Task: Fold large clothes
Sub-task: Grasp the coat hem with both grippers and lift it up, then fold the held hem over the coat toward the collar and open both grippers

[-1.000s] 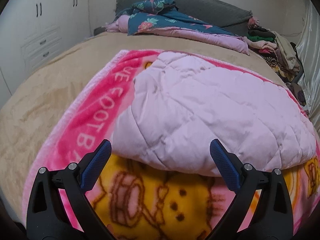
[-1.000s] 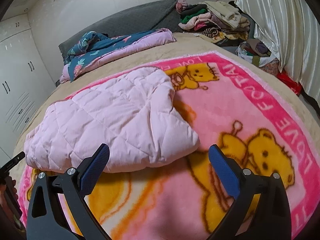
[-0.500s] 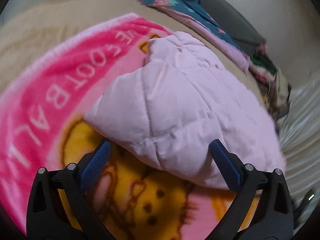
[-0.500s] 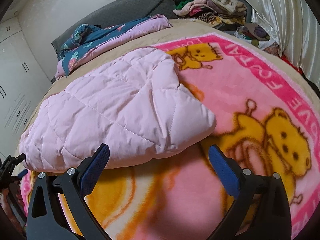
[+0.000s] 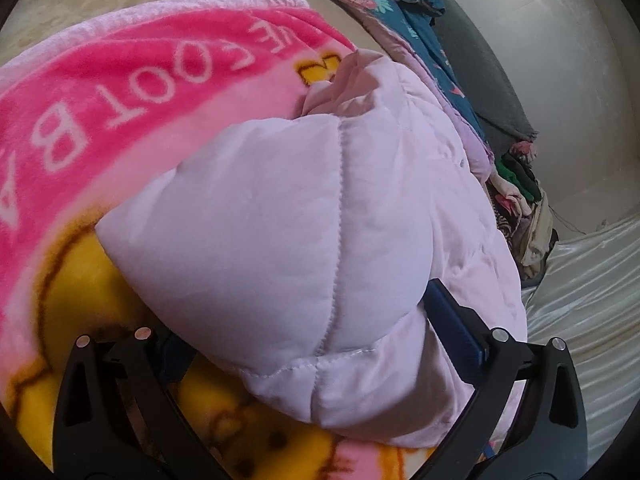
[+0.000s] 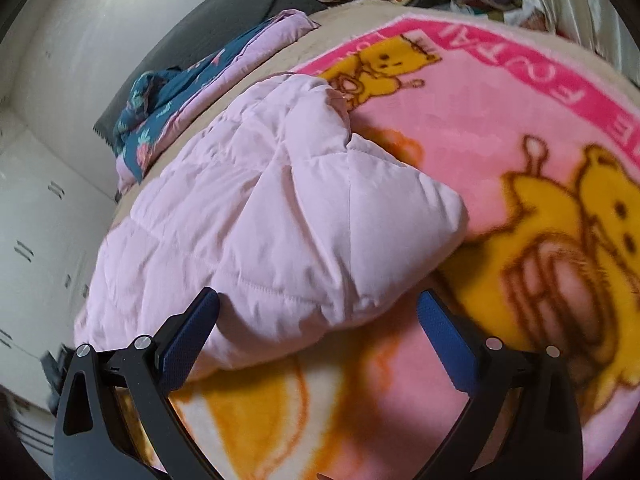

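Note:
A pale pink quilted jacket lies folded on a pink and yellow cartoon blanket. In the left wrist view its near corner bulges between the wide-apart fingers of my left gripper, which is open; the left finger is half hidden under the fabric. In the right wrist view the same jacket lies on the blanket, and its near right corner sits between the spread fingers of my right gripper, open, with the left fingertip touching the jacket's edge.
A teal floral quilt and a grey headboard lie at the bed's far end. A pile of mixed clothes sits by the silvery curtain. White cupboards stand to the left.
Both grippers have moved in low and tilted toward the jacket's near corners. The jacket now fills the gap between each pair of fingers, which stay spread.

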`<state>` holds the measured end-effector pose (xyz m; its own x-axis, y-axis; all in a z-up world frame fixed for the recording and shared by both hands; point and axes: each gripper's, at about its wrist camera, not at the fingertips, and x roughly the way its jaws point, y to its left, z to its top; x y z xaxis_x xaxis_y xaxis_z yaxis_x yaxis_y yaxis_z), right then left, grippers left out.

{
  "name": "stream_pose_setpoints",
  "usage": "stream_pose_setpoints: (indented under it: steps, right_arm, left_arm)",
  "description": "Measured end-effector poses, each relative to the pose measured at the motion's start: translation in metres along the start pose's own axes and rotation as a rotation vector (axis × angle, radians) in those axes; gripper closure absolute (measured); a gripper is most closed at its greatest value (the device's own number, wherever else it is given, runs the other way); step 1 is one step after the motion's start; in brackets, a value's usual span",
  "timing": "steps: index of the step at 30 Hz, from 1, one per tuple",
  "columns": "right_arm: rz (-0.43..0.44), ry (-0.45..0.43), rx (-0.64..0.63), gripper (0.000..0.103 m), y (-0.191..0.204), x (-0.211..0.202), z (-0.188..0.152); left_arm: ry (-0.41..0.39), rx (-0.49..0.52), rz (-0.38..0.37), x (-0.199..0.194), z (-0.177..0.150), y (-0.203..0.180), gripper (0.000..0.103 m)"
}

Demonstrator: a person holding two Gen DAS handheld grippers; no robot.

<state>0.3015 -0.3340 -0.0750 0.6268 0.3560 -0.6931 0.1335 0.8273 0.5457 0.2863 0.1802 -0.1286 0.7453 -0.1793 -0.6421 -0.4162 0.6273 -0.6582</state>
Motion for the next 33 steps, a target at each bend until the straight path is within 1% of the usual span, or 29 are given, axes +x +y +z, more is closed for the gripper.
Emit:
stream_pose_setpoints:
  steps: [5, 10, 14, 17, 19, 21, 22, 23, 24, 27, 29, 30, 32, 33]
  right_arm:
    - [0.031, 0.006, 0.050, 0.004, -0.002, 0.019, 0.008]
    - [0.088, 0.025, 0.108, 0.004, -0.011, 0.042, 0.015]
    - [0.121, 0.013, 0.111, 0.004, -0.011, 0.053, 0.022]
    - [0.121, -0.004, 0.096, 0.004, -0.007, 0.052, 0.024]
    - [0.126, -0.011, 0.080, 0.011, -0.006, 0.051, 0.023]
    - [0.142, -0.020, 0.045, 0.029, -0.001, 0.047, 0.024]
    - [0.142, -0.028, 0.023, 0.032, 0.002, 0.044, 0.024]
    - [0.139, -0.036, 0.004, 0.039, 0.005, 0.042, 0.024]
    - [0.134, -0.046, -0.026, 0.044, 0.009, 0.039, 0.024]
    - [0.120, -0.060, -0.089, 0.051, 0.019, 0.034, 0.025]
    - [0.107, -0.065, -0.121, 0.053, 0.024, 0.031, 0.025]
    - [0.101, -0.068, -0.134, 0.054, 0.026, 0.031, 0.025]
    - [0.089, -0.071, -0.153, 0.055, 0.029, 0.029, 0.026]
    - [0.084, -0.071, -0.159, 0.055, 0.031, 0.029, 0.025]
  left_arm:
    - [-0.009, 0.030, 0.000, 0.000, 0.001, 0.000, 0.008]
    - [-0.011, 0.041, 0.000, 0.002, 0.003, -0.001, 0.008]
    - [-0.014, 0.041, -0.001, 0.005, 0.006, -0.001, 0.008]
    - [-0.023, 0.029, -0.003, 0.005, 0.006, 0.000, 0.008]
    - [-0.030, 0.025, -0.006, 0.007, 0.007, 0.000, 0.008]
    - [-0.035, 0.024, -0.007, 0.008, 0.007, -0.001, 0.008]
    - [-0.040, 0.031, -0.004, 0.009, 0.007, -0.002, 0.008]
    - [-0.042, 0.038, -0.002, 0.009, 0.007, -0.003, 0.009]
    - [-0.042, 0.044, 0.003, 0.009, 0.007, -0.004, 0.010]
    - [-0.053, 0.073, 0.003, 0.005, 0.007, -0.009, 0.021]
    - [-0.065, 0.105, 0.012, 0.001, 0.007, -0.014, 0.033]
    - [-0.071, 0.121, 0.016, -0.001, 0.007, -0.017, 0.036]
    - [-0.089, 0.169, 0.027, -0.006, 0.006, -0.026, 0.047]
    - [-0.094, 0.189, 0.033, -0.008, 0.006, -0.029, 0.050]
